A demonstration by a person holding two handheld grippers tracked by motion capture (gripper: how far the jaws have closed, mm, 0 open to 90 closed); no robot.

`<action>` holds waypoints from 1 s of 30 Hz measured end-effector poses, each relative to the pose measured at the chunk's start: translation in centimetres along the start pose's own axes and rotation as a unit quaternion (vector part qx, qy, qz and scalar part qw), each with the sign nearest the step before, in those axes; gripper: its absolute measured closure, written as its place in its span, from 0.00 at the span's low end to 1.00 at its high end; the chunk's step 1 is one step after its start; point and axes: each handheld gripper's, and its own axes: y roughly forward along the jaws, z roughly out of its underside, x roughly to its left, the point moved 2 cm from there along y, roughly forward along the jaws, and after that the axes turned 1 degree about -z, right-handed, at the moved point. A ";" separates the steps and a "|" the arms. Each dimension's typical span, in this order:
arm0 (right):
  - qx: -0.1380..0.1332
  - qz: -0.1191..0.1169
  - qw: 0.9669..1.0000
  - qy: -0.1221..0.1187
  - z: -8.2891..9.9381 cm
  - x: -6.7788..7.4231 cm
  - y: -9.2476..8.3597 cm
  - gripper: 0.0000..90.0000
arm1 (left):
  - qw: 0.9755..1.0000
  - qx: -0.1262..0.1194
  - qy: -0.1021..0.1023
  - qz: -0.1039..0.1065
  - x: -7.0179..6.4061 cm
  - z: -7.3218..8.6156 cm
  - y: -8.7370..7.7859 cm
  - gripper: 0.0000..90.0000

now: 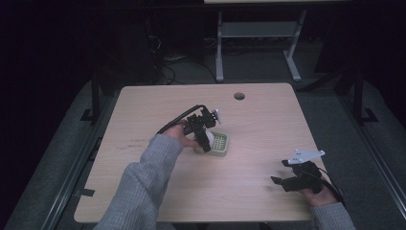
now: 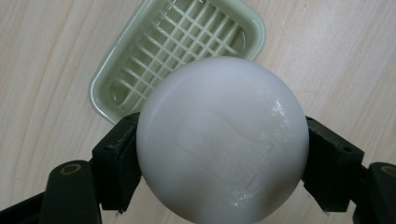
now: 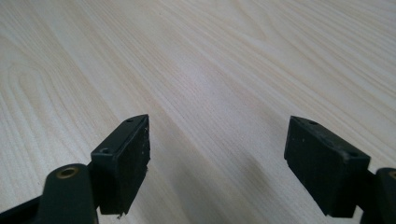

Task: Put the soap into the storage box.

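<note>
The left gripper [image 2: 219, 154] is clenching a round white soap bar [image 2: 222, 138] above the pale green slatted plastic soap dish [image 2: 107, 70] at mid-frame; the right gripper [image 3: 217, 158] is hovering spread wide, lower right.

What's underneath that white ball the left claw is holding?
Beneath the white soap bar, clamped in the left gripper, lies a pale green soap dish with a slatted grid, on the wooden table. The soap hides the dish's near corner.

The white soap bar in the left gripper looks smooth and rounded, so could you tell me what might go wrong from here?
1. The soap bar is glossy and curved, held only at its two sides by the left gripper, so it may slip out.
2. It hangs partly past the green soap dish, so a release now could land on the rim or the table.
</note>
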 end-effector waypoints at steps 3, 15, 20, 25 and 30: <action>-0.001 -0.001 1.000 0.000 0.0 0.1 0.0 0.24 | 1.000 0.000 0.002 -0.002 0.1 -0.4 0.1 0.26; -0.002 -0.001 1.000 -0.001 0.0 0.0 -0.1 0.25 | 1.000 0.002 -0.020 0.004 1.9 -1.5 1.5 0.26; -0.002 0.000 1.000 -0.001 0.0 -0.1 -0.1 0.25 | 1.000 0.004 -0.030 0.006 2.4 -1.8 2.2 0.26; -0.004 0.000 1.000 0.001 0.0 -0.1 -0.2 0.25 | 0.999 0.006 -0.034 0.007 2.5 -2.1 3.0 0.26; -0.005 -0.001 1.000 -0.002 0.0 -0.1 -0.1 0.25 | 0.999 0.006 -0.036 0.007 2.5 -2.4 3.7 0.26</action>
